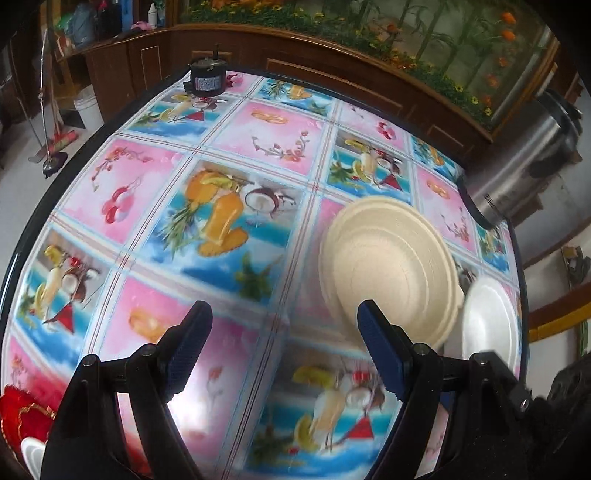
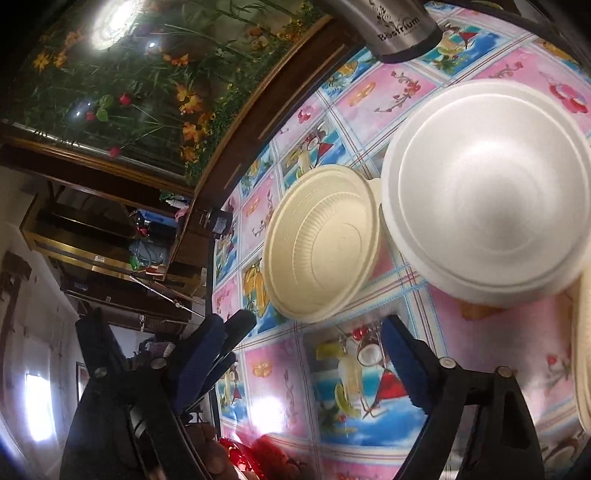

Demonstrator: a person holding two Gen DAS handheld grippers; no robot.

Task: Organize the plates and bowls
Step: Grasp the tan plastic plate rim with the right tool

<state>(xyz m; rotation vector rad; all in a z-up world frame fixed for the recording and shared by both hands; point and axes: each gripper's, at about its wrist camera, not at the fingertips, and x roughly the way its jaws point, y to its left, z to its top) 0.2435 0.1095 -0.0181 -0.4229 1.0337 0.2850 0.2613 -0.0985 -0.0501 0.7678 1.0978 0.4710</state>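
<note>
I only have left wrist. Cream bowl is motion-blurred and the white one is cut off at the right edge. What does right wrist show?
Observer: The cream bowl is sharp there: upright, nothing in it, ribbed inner wall.
Operator: White one a plate or a bowl?
Observer: A white foam bowl, upright, with a stepped rim. Nothing in it.
Operator: Are the two touching?
Observer: Their rims sit close, white beside cream; I cannot tell whether they touch.
Operator: Right gripper state?
Observer: The right gripper is open and holds nothing, with both bowls ahead of its fingers.
Operator: That steel thing behind?
Observer: A steel flask marked with a brand name.
</note>
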